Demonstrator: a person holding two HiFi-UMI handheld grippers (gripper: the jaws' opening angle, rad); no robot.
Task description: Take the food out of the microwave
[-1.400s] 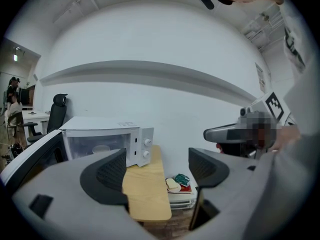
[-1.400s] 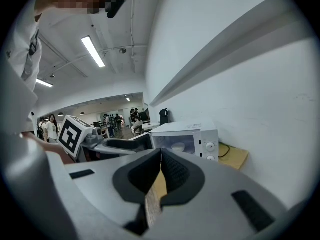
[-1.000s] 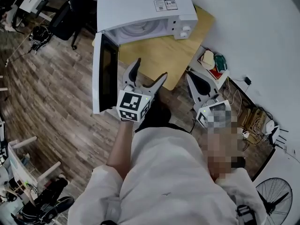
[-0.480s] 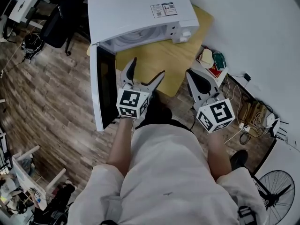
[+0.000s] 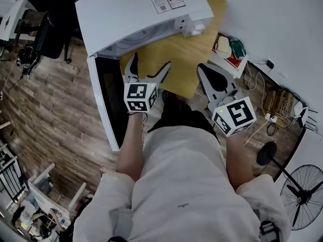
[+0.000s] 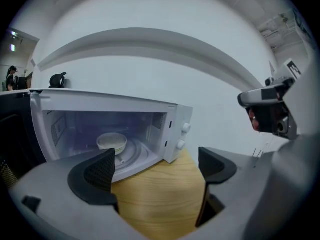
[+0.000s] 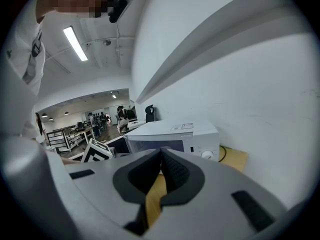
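Observation:
The white microwave (image 5: 136, 14) stands on a wooden table (image 5: 176, 54) with its door (image 5: 103, 105) swung wide open to the left. Inside, on the glass turntable, sits a pale bowl (image 6: 112, 143) of food. My left gripper (image 5: 148, 69) hovers over the table's front edge, just before the cavity and apart from the bowl. Its jaws are opening, with nothing between them (image 6: 157, 166). My right gripper (image 5: 204, 72) is beside the table's right corner, jaws shut and empty (image 7: 161, 171).
A low shelf with small items (image 5: 229, 59) stands right of the table against the white wall. Cables and plugs (image 5: 275, 117) lie on the wooden floor there, and a fan (image 5: 303, 195) stands at the lower right. An office chair (image 5: 45, 29) is at the far left.
Both grippers have come closer to the microwave. The left gripper now reaches over the table's front edge and its jaws stand wider. The door stayed open.

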